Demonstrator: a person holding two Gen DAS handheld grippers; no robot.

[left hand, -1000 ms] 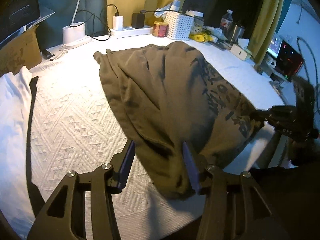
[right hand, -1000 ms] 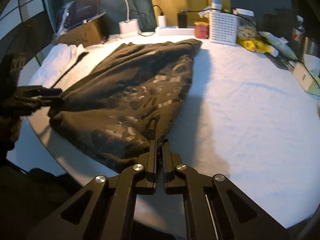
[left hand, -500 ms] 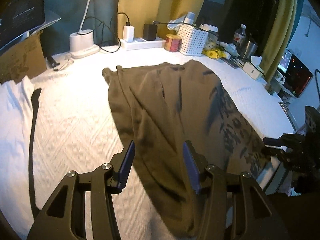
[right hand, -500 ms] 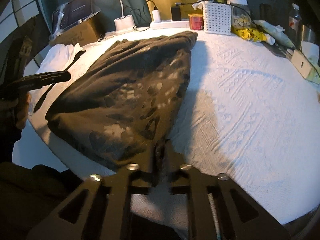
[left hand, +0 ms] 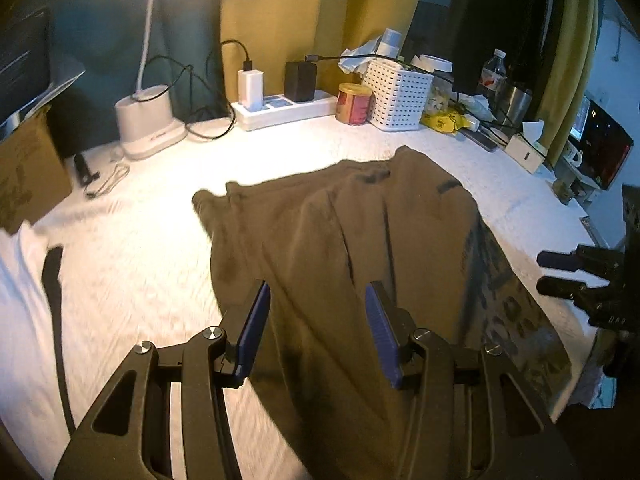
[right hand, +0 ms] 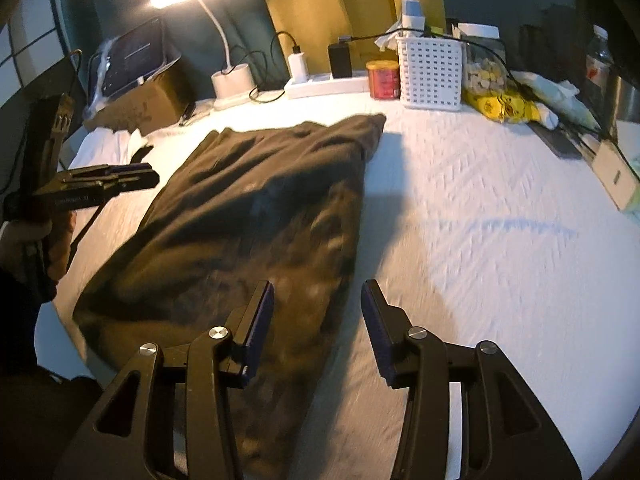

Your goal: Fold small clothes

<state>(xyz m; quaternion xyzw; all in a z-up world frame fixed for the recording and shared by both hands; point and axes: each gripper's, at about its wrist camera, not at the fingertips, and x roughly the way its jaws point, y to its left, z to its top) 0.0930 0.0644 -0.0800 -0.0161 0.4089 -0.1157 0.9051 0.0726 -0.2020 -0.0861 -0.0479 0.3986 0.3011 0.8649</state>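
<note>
Your left gripper (left hand: 316, 332) and right gripper (right hand: 318, 328) both hang spread apart, holding nothing. The olive-brown, partly folded soft garment (left hand: 360, 248) lies on the white textured cover (right hand: 500, 220), long axis toward 12 o'clock; both grippers are near its closest hem.

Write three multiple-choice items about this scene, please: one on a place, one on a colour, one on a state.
1. The red tin stands
A. beside the white basket
B. on the garment
C. inside the cardboard box

2. The garment is
A. white
B. dark olive-brown
C. red

3. The right gripper is
A. shut on the garment
B. open, holding nothing
C. out of view

Key: 1 A, the tin touches the basket's left side; 2 B, dark brownish cloth on the white cover; 3 B, a wide gap shows between its fingers.
</note>
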